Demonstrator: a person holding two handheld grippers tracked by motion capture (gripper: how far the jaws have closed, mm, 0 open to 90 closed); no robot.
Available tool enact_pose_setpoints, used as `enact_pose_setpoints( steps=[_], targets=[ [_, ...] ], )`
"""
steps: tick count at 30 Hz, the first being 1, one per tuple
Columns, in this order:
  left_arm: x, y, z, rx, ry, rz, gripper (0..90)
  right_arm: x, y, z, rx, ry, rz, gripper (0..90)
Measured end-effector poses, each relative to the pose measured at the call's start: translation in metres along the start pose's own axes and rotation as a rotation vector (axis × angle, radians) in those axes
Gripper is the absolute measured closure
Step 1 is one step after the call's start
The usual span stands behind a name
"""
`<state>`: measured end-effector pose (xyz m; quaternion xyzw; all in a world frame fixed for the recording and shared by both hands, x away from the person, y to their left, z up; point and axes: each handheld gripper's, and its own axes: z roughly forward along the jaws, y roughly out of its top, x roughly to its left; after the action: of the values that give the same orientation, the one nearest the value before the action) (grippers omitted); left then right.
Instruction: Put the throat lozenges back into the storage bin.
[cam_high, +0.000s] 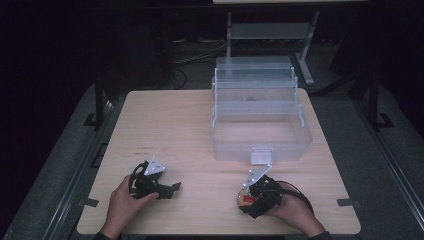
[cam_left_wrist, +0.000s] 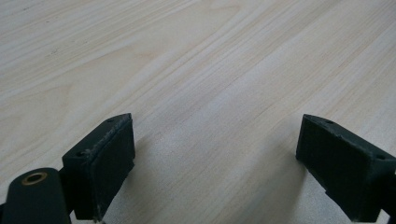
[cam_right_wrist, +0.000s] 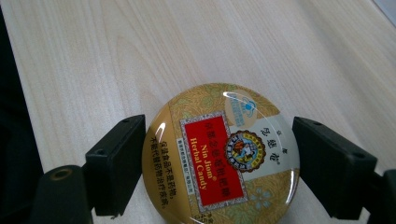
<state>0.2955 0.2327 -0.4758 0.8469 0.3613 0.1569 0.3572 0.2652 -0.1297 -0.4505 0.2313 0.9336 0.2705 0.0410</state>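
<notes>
A round golden candy tin with a red label lies flat on the light wooden table, near its front right. My right gripper straddles it, with one black jaw against each side of the tin. From above, the right gripper sits over the tin with a hand behind it. My left gripper rests at the front left, held by the other hand. Its jaws stand wide apart over bare wood with nothing between them.
A clear plastic storage box stands open at the back right of the table, its lid tipped up behind it and a latch facing me. A metal stand and cables lie on the dark floor beyond.
</notes>
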Motion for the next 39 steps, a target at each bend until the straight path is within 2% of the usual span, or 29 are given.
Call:
enact_pose_setpoints(
  steps=[39],
  targets=[
    [0.000, 0.000, 0.000, -0.003, 0.000, -0.005, 10.9, -0.016, -0.012, -0.030, -0.024, -0.032, 0.071, 19.6]
  ],
)
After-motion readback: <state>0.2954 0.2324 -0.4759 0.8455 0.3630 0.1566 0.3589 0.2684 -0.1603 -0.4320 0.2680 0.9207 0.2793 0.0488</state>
